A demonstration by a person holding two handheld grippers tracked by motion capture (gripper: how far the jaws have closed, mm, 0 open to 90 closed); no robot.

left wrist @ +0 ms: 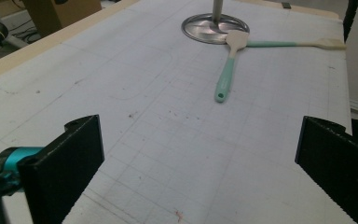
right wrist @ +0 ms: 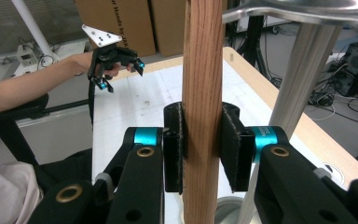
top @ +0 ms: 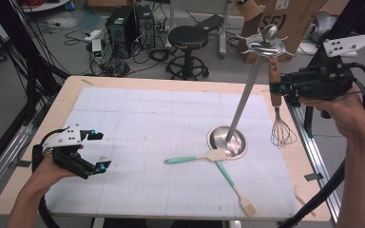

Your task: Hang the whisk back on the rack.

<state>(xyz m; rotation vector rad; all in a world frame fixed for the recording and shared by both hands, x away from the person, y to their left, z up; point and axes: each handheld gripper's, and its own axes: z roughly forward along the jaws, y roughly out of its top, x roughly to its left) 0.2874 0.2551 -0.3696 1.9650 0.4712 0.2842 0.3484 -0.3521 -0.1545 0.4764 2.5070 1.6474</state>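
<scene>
At upper right the right gripper (top: 274, 88) clamps the wire whisk's wooden handle (right wrist: 201, 93), whose top is cut off, while the left gripper (top: 100, 151), lower left, gapes empty.

- High view: from above my side, facing forward and down over the table (top: 171, 83).
- Left gripper view: low, along the mat.
- Right gripper view: close behind my jaws; shares the stand (right wrist: 303, 70).
</scene>
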